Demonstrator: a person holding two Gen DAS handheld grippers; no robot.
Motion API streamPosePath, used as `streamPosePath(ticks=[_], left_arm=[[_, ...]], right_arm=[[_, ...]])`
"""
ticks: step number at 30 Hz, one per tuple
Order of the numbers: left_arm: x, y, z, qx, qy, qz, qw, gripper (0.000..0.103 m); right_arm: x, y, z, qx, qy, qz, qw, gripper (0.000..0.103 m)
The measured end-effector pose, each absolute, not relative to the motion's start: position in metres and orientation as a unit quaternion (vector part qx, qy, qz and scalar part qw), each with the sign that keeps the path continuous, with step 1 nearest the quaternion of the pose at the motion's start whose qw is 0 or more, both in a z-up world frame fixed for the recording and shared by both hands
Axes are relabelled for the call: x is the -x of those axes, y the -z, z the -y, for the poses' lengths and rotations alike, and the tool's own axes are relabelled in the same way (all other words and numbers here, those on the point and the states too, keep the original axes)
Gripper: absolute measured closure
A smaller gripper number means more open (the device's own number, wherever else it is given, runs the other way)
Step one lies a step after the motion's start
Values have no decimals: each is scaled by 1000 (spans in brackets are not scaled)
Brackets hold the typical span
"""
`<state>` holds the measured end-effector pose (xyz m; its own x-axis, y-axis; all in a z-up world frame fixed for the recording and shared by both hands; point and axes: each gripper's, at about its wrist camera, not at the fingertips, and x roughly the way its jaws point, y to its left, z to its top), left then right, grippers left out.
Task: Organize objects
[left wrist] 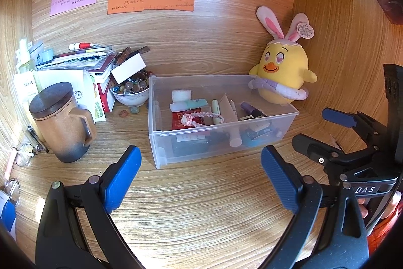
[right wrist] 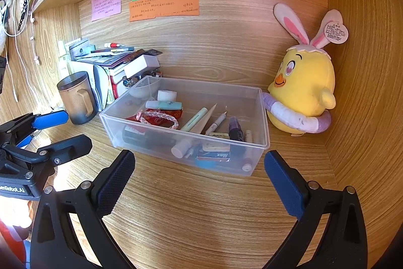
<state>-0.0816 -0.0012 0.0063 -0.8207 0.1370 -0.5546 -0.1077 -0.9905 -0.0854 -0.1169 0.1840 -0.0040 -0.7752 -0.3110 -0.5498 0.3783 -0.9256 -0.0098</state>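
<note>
A clear plastic box (left wrist: 161, 143) (right wrist: 110, 127) sits on the wooden desk, holding pens, tubes, a pink braided band (left wrist: 201, 116) (right wrist: 161, 117) and other small items. My left gripper (left wrist: 199, 168) is open and empty, just in front of the box. My right gripper (right wrist: 199, 168) is open and empty, also in front of the box. The right gripper shows in the left wrist view (left wrist: 325, 127) at the right, and the left gripper shows in the right wrist view (right wrist: 65, 127) at the left.
A yellow chick plush (left wrist: 284, 75) (right wrist: 304, 90) stands right of the box against the back wall. A brown lidded mug (left wrist: 60, 122) (right wrist: 78, 97), a bowl of marbles (left wrist: 131, 90), stacked books (left wrist: 83, 62) and glasses (left wrist: 22, 155) crowd the left. A shelf runs overhead.
</note>
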Motion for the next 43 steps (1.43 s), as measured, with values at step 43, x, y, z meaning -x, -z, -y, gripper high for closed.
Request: streamPosePath(ticks=[43], left_arm=[[81,-7,-2,292,-953,31,80,6]], right_arm=[[121,6,-186,-284,941,-56,178,1]])
